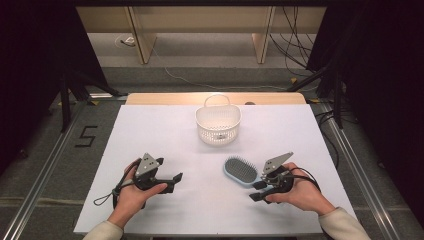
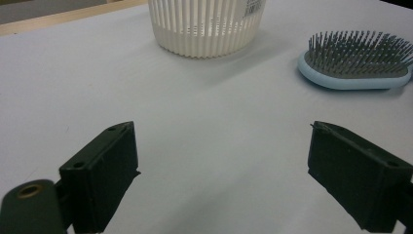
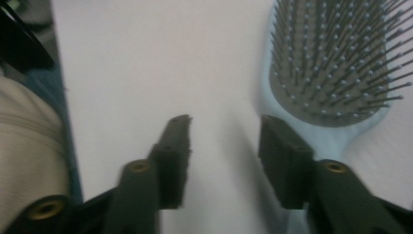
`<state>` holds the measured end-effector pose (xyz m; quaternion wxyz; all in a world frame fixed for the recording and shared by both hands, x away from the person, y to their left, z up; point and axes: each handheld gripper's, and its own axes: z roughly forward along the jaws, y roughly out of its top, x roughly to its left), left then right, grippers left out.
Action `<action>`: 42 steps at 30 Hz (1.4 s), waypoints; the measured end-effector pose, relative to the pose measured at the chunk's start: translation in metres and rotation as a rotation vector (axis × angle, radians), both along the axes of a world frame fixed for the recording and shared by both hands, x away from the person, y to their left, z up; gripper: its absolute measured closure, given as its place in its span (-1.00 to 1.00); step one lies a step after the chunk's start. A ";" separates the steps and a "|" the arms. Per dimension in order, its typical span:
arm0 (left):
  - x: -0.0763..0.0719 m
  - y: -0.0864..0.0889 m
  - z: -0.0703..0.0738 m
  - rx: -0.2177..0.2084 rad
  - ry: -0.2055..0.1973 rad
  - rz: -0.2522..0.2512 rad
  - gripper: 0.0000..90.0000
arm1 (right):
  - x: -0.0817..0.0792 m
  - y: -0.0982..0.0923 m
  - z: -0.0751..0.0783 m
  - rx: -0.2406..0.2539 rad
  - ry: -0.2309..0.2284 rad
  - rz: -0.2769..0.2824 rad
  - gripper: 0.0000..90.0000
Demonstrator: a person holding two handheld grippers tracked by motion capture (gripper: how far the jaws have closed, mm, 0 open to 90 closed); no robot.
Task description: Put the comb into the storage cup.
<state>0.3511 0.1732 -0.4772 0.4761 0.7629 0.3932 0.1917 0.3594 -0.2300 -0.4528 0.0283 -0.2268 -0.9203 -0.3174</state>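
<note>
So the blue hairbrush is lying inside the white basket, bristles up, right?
Not quite. The hairbrush lies bristles up, but on the white table, nearer the person than the basket and apart from it. The high view shows this.

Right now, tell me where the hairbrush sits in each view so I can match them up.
High view: the hairbrush lies right of centre on the white table, just left of the right gripper.
Left gripper view: the hairbrush is at the upper right, bristles up.
Right gripper view: the hairbrush takes the upper right, beside the right-hand jaw.
Shared landmark: the white basket, in the high view and the left gripper view.
</note>
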 end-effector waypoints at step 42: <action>0.001 0.000 0.000 0.008 -0.003 -0.002 -0.78 | 0.021 -0.053 0.012 0.181 -0.201 -0.186 -0.64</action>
